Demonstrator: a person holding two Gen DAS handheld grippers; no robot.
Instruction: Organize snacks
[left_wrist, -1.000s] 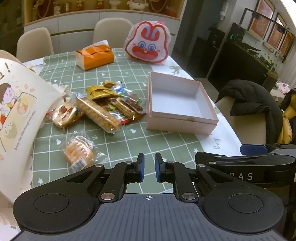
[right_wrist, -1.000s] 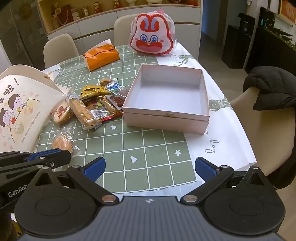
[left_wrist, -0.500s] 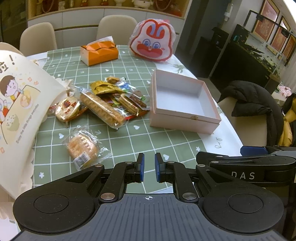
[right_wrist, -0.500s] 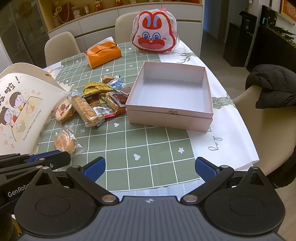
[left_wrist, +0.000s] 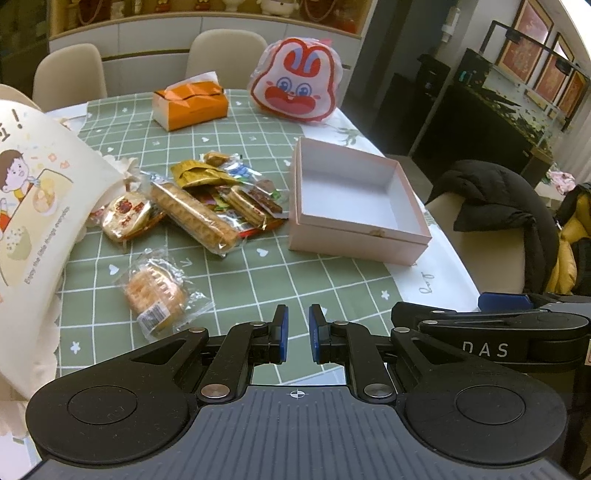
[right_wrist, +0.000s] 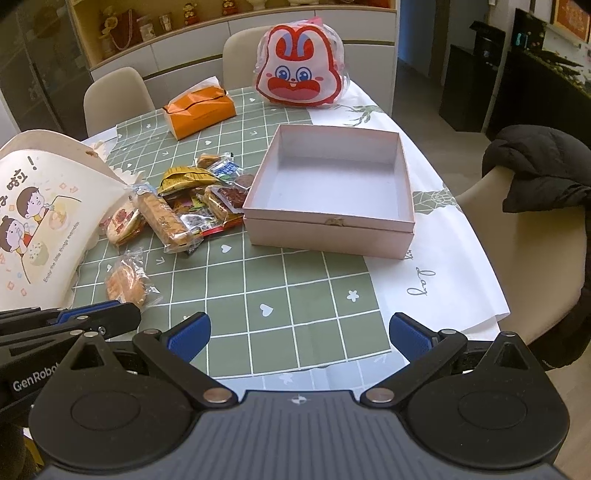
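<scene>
Left gripper (left_wrist: 296, 329): jaws together, nothing between them, poised above the near table edge. Right gripper (right_wrist: 299, 334): jaws wide apart, likewise carrying nothing. Round wrapped biscuit (left_wrist: 157, 293): lies alone, nearest the left tool; probably the easiest first pick. Snack pile (left_wrist: 214, 201): wrappers overlap, contents partly unclear. Pink box (left_wrist: 354, 199): open, bare inside, just beside the pile. Advice: open the left jaws, pinch the biscuit's body rather than its slippery foil edge.

White letters "DAS" on the right gripper (left_wrist: 517, 334) body, "GenRobo" on the left gripper (right_wrist: 48, 332) body, cursive "Lay" on the white tablecloth (right_wrist: 443, 258).
</scene>
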